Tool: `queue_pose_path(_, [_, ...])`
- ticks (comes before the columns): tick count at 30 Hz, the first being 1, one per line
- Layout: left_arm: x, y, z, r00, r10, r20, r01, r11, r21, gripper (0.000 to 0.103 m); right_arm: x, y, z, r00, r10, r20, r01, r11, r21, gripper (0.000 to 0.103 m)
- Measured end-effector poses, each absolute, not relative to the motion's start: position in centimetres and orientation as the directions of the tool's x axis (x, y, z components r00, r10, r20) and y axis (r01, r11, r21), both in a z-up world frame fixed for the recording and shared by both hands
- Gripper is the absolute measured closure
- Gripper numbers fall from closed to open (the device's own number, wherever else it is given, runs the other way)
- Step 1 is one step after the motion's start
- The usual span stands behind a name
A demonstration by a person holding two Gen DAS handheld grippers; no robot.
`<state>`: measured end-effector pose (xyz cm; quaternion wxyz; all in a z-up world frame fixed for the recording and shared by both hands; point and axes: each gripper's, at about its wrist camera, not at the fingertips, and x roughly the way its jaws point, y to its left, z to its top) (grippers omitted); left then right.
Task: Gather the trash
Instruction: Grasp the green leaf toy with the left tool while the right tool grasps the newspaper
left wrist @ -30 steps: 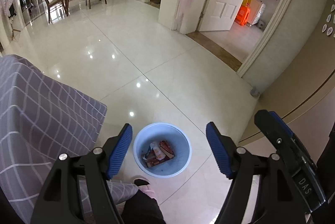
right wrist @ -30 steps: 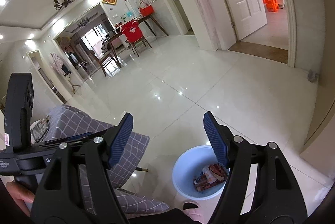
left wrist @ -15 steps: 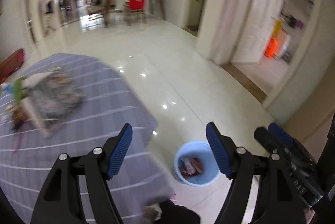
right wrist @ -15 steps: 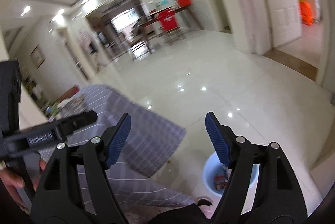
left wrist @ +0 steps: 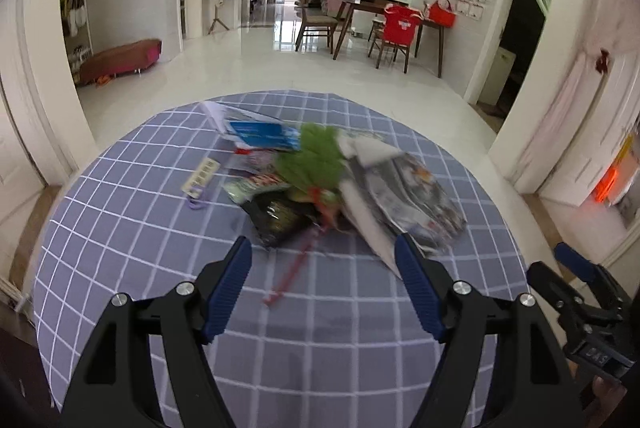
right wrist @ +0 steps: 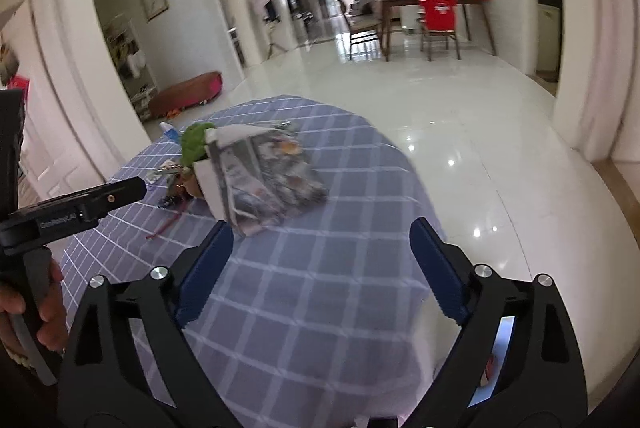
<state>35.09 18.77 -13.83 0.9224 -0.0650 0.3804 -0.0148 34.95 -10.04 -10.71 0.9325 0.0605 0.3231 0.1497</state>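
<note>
L gripper (left wrist: 323,260) wide open, empty | R gripper (right wrist: 321,244) same | risk – snagging tablecloth (left wrist: 120,228) w/ wrapper pile (left wrist: 304,180) – loose bits sliding off

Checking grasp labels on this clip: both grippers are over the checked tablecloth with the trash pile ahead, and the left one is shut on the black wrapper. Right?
Not quite. The left gripper is open and holds nothing; the left wrist view shows the black wrapper lying on the checked tablecloth beyond its fingertips. The rest stands.
</note>
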Motion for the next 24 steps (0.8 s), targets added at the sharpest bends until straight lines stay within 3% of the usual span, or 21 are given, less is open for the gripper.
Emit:
queue_pose_path(4, [37.3, 19.7, -14.3, 0.695, -0.113, -0.710, -0.002, 0.987, -0.159, 0.032, 37.7, -7.8, -11.2, 0.725, 0.322, -0.609, -0.256, 0.947, 0.196, 0.014])
queue_pose_path(9, [40.3, 18.6, -15.6, 0.653, -0.159, -0.740, 0.053, 0.985, -0.165, 0.051, 40.0, -6.8, -11.8, 0.705, 0.307, -0.640, -0.266, 0.950, 0.163, 0.014])
queue_pose_path(12, [42.2, 18.3, -16.8, 0.633, -0.160, -0.757, 0.052, 0.985, -0.165, 0.052, 41.6, -6.3, -12.2, 0.692, 0.306, -0.654, -0.277, 0.949, 0.151, 0.012])
queue_pose_path(14, [43.1, 18.2, -17.4, 0.626, -0.158, -0.763, 0.053, 0.986, -0.161, 0.067, 42.8, -5.9, -12.6, 0.678, 0.308, -0.668, -0.291, 0.946, 0.142, 0.010])
queue_pose_path(15, [43.5, 18.3, -17.8, 0.615, -0.160, -0.772, 0.048, 0.985, -0.165, 0.087, 43.0, -5.8, -12.7, 0.674, 0.308, -0.672, -0.294, 0.946, 0.138, 0.010])
queue_pose_path(24, [39.2, 20.0, -15.1, 0.724, -0.130, -0.678, 0.011, 0.984, -0.177, 0.089, 48.1, -4.5, -13.3, 0.620, 0.364, -0.695, -0.338, 0.923, 0.183, 0.007])
